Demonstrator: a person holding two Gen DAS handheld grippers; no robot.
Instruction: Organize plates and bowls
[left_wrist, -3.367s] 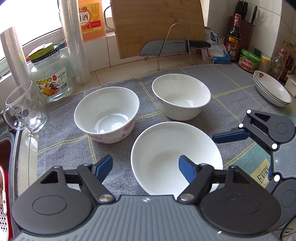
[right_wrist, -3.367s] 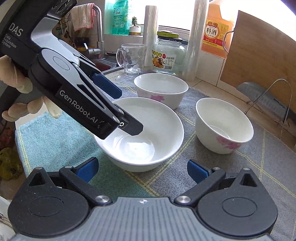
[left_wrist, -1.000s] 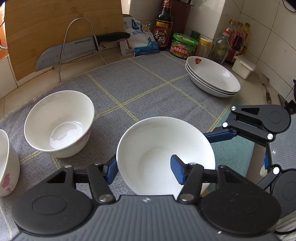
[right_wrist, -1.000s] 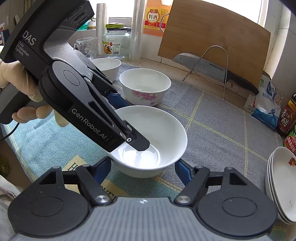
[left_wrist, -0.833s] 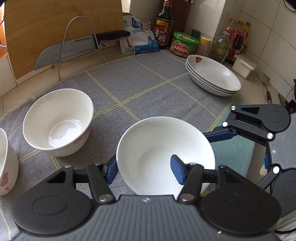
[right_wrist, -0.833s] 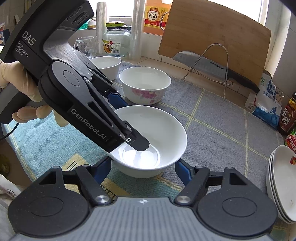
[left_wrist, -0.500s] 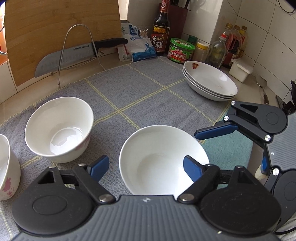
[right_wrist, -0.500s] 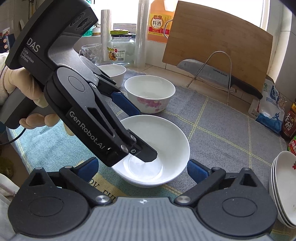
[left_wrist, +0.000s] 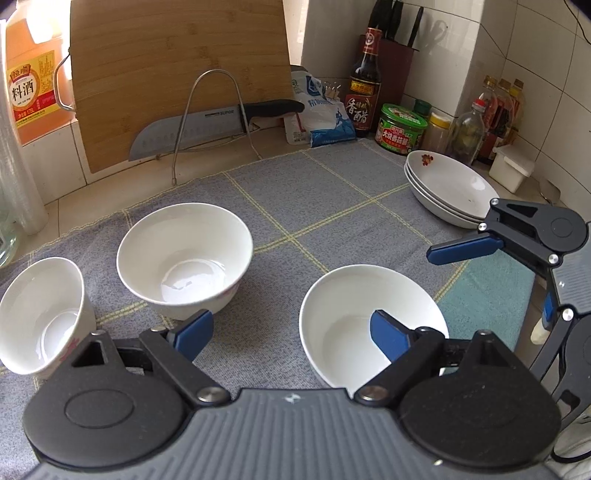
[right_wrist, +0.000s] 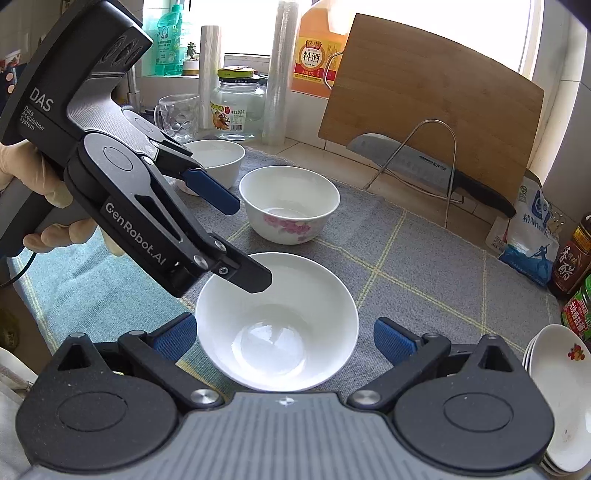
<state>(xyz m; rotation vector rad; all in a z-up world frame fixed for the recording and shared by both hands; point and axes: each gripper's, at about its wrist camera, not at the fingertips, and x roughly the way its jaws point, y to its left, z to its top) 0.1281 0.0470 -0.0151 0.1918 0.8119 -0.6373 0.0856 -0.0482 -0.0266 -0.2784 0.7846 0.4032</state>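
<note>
Materials as seen from my claws:

- Near bowl (right_wrist: 277, 325), lower centre of my right view: white glazed ceramic, glossy.
- Flowered bowl (right_wrist: 290, 208): same glaze, pink print on the outside.
- Stacked plates (left_wrist: 452, 188), right of my left view: glossy white ceramic.
- Mat (left_wrist: 332, 192): grey woven cloth, matt, yellow threads.
- Cutting board (left_wrist: 177, 74): pale wood, smooth grain.
- Knife (left_wrist: 218, 123): dull metal blade, black plastic handle.
- My left gripper (left_wrist: 291, 334): matt black plastic, blue rubbery pads (left_wrist: 388, 334), shiny metal pivots.
- My right gripper (right_wrist: 282, 338): the same make, ribbed grey body.
</note>
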